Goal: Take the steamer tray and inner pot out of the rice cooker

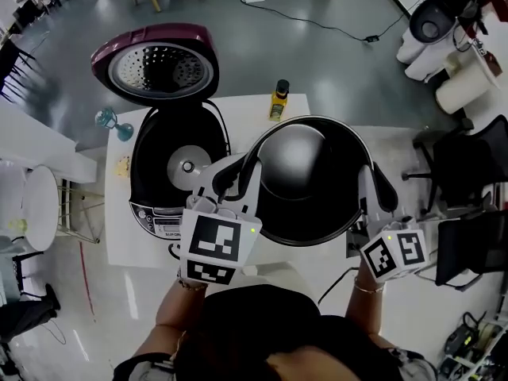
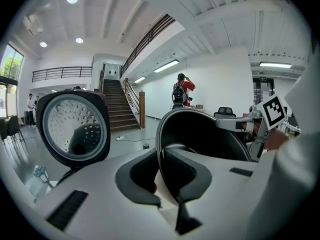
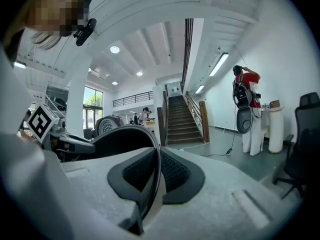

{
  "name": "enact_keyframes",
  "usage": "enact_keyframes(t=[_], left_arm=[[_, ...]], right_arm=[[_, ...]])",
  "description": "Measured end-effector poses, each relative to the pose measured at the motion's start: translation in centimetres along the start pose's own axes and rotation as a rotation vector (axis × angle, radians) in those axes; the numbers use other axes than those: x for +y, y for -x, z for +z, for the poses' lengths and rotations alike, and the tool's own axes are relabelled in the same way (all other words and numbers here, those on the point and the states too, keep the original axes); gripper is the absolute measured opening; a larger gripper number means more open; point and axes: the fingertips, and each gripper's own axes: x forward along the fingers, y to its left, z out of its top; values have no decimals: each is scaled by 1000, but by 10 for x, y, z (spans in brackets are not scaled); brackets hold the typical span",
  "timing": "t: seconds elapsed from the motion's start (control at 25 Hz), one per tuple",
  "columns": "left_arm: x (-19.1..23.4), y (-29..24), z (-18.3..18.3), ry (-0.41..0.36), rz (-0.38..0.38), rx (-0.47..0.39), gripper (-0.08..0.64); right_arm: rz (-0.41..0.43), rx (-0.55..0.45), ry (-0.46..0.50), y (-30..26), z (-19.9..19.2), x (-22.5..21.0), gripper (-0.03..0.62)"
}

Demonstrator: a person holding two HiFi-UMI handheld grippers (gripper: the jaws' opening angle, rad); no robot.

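Closest in the head view are the person's shoulders (image 1: 270, 332), with both marker cubes just ahead of them. Beyond these, the left gripper (image 1: 243, 173) and right gripper (image 1: 375, 190) each pinch opposite sides of the rim of the black inner pot (image 1: 298, 161). The pot is out of the rice cooker (image 1: 159, 189) and just to its right. The cooker stands on the white table (image 1: 246, 105) with its lid (image 1: 159, 66) swung up behind it and its well showing the round heating plate. A yellow bottle (image 1: 278, 100) stands behind the pot, to the cooker's right.

In the left gripper view, the jaws of the left gripper (image 2: 161, 171) are nearly together, clamped on the thin pot rim. The pot's dark wall (image 2: 205, 134) rises beyond, and the cooker's perforated lid is to its left.

In the right gripper view, the right gripper (image 3: 157, 176) is likewise all but closed, its pads pressing the pot rim from both sides. The cooker is small and well beyond the pot.
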Motion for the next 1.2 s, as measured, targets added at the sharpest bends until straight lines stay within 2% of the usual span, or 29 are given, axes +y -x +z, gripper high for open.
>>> enact_keyframes(t=[0.24,0.44,0.6,0.96,1.2], left_arm=[[-33,-14,-32,35,-18,82,32],[-50,-15,-73,93,3,159,32],[-61,-13,-100,109,20,209,34],[-76,-8,-155,175,53,313,34],[-72,0,-186,189,99,382,38]], right_arm=[[-7,72,-38,22,-32,-27,38],[17,145,-58,32,-64,-34,38],[21,209,-102,40,-94,-41,38],[76,333,-81,47,-140,-41,38],[133,402,-82,42,-167,-30,38]])
